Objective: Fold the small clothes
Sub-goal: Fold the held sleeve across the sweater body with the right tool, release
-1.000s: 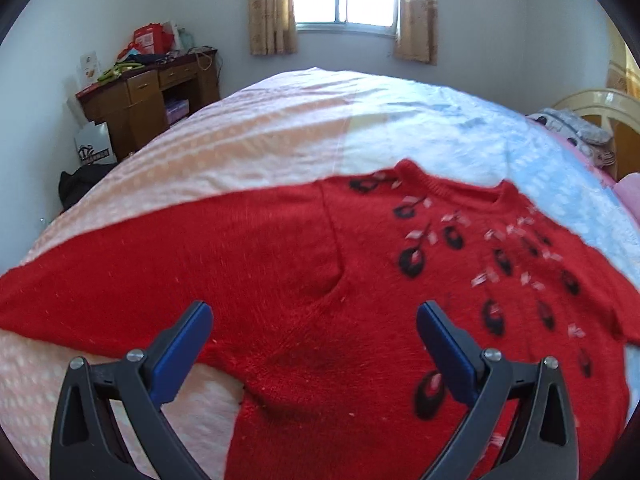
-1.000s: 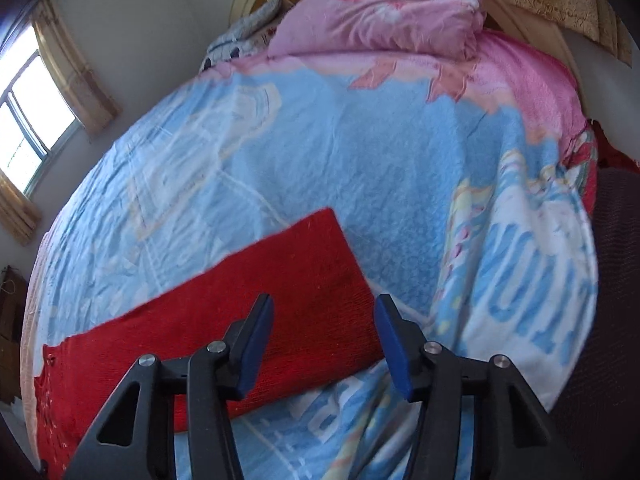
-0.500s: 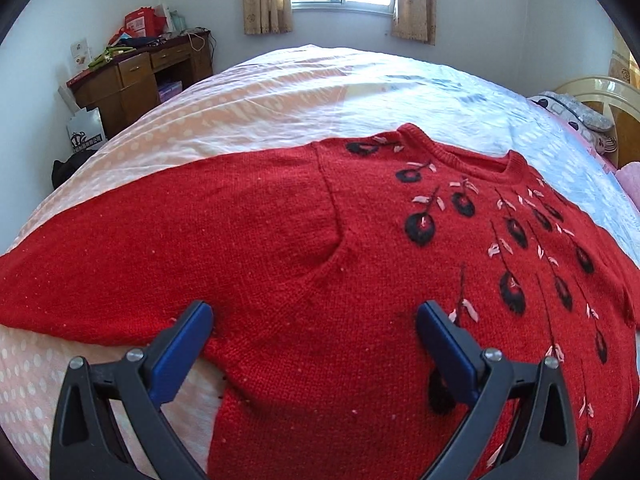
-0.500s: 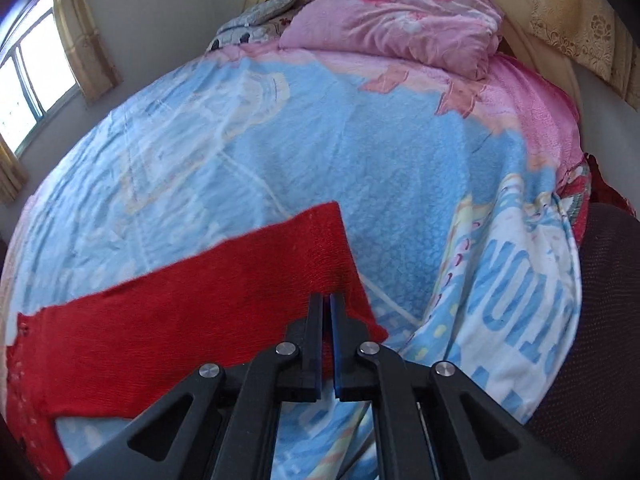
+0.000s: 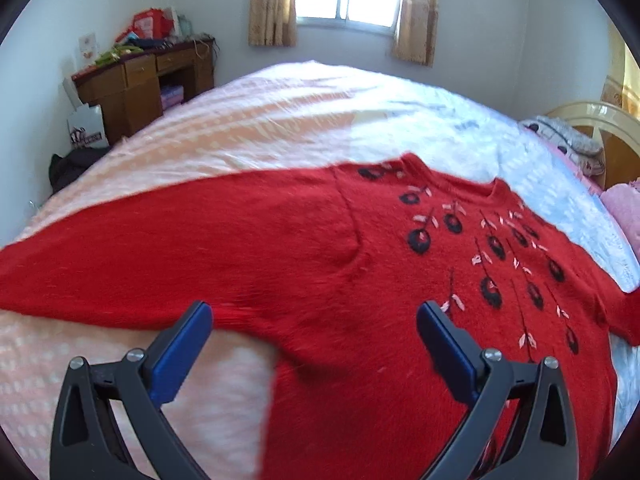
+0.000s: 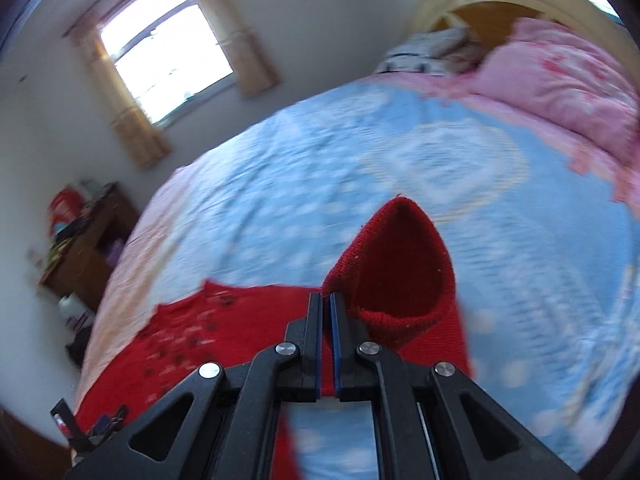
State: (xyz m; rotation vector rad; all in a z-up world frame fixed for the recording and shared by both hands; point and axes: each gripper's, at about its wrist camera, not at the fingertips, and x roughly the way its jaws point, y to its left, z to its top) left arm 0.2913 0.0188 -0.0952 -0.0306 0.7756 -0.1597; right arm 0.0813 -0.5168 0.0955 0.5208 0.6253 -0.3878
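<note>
so my right gripper [image 6: 326, 300] jaws pinch the red sweater [image 5: 360, 280] sleeve cuff [image 6: 394, 264], my left gripper [image 5: 314, 336] jaws gape wide, and no fold is done yet.

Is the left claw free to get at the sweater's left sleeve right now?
Probably yes. The left claw stands open and empty just above the sleeve, which lies flat on the bed with nothing over it.

No lettering reads clearly from either of my wrist cameras. A white bag [image 5: 86, 130] beside the wooden desk [image 5: 132, 80] carries a dark printed mark, too small to make out, and the red box [image 5: 150, 26] atop the desk shows pale print I cannot read.
</note>
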